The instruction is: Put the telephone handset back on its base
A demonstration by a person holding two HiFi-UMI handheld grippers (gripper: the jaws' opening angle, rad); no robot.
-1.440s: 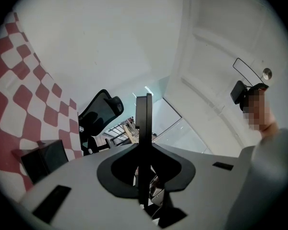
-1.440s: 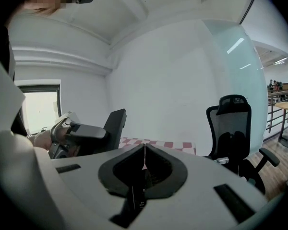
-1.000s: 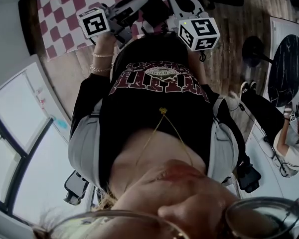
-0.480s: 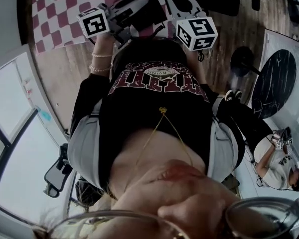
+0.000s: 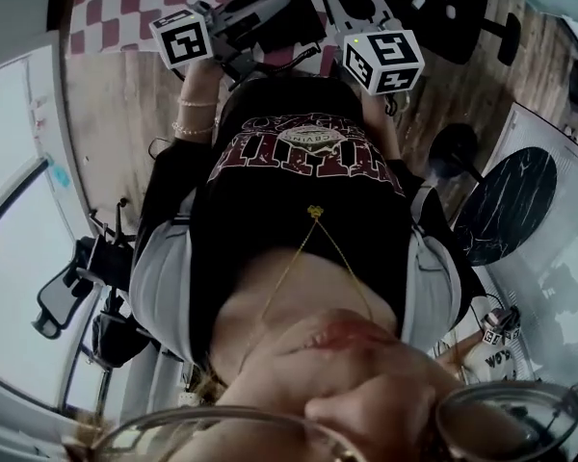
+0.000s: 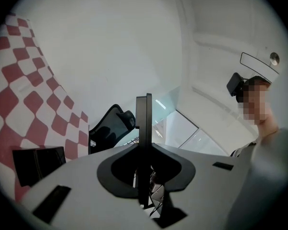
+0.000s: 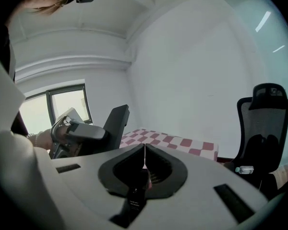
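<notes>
Held level just beside red-and-white checked cloth [image 6: 19,104], left gripper [image 6: 144,104] with thin dark jaws pressed flat together on nothing, right gripper [image 7: 144,147] pinched tight and empty, tipped down toward that cloth, telephone handset not made out anywhere

Telephone handset, base — neither can be made out

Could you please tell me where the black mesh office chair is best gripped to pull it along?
On the black mesh office chair, likely the backrest rail nearer the checkered cloth, approached from that side: it is a narrow upright edge below the headrest that two jaws could straddle. The right hand-held gripper has its jaws together, so they must open first.
</notes>
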